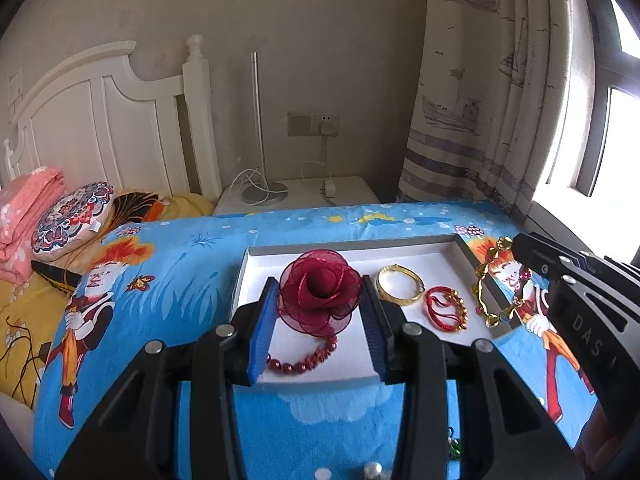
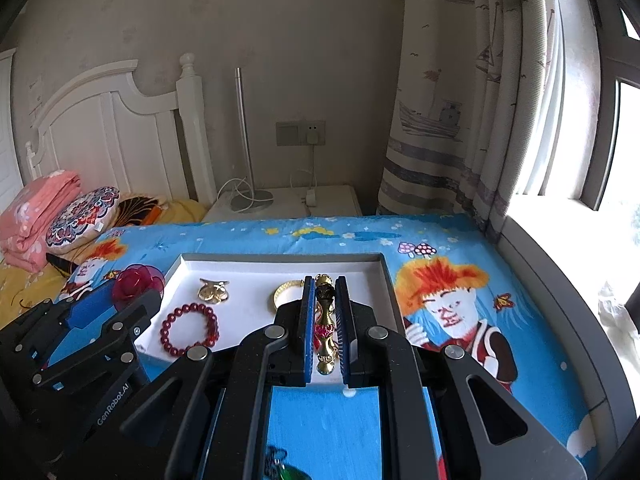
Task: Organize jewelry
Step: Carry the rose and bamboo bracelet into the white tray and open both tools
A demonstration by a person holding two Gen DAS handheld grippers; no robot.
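Observation:
A white shallow tray lies on the blue cartoon cloth. My left gripper is shut on a dark red mesh flower, held over the tray's left part. Under it lies a red bead bracelet. A gold bangle and a red cord bracelet rest further right. Gold coin pieces sit near the back. My right gripper is shut on a gold chain with pink stones, which dangles by the tray's right rim.
A green trinket and a pearl lie on the cloth near me. Cushions and a pink blanket sit left by the white headboard. Behind are a nightstand with lamp, a curtain and a window sill.

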